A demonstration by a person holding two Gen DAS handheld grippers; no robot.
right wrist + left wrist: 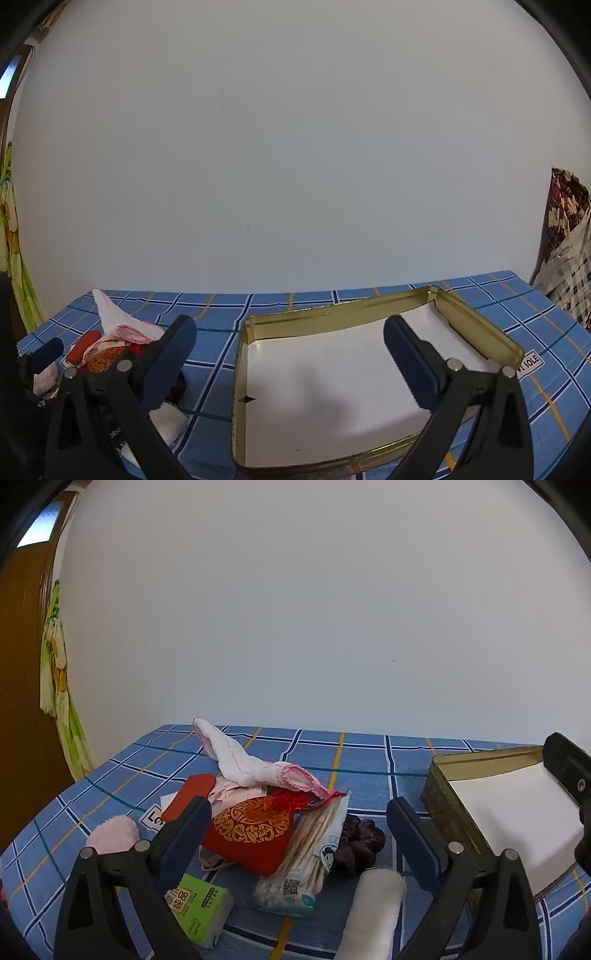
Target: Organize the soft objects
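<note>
A bed covered in a blue plaid sheet (369, 753) stands against a plain white wall (314, 609), soft objects (258, 823) heaped near its left edge beside a shallow gold-rimmed tin tray (332, 317), while the left gripper (299, 812) and right gripper (291, 332) gape wide, empty.

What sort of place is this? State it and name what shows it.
Probably a bedroom at home: a blue plaid sheet covers what looks like a bed against a bare white wall, a wooden door stands at the left, and household soft items lie piled beside a gold tin.
</note>
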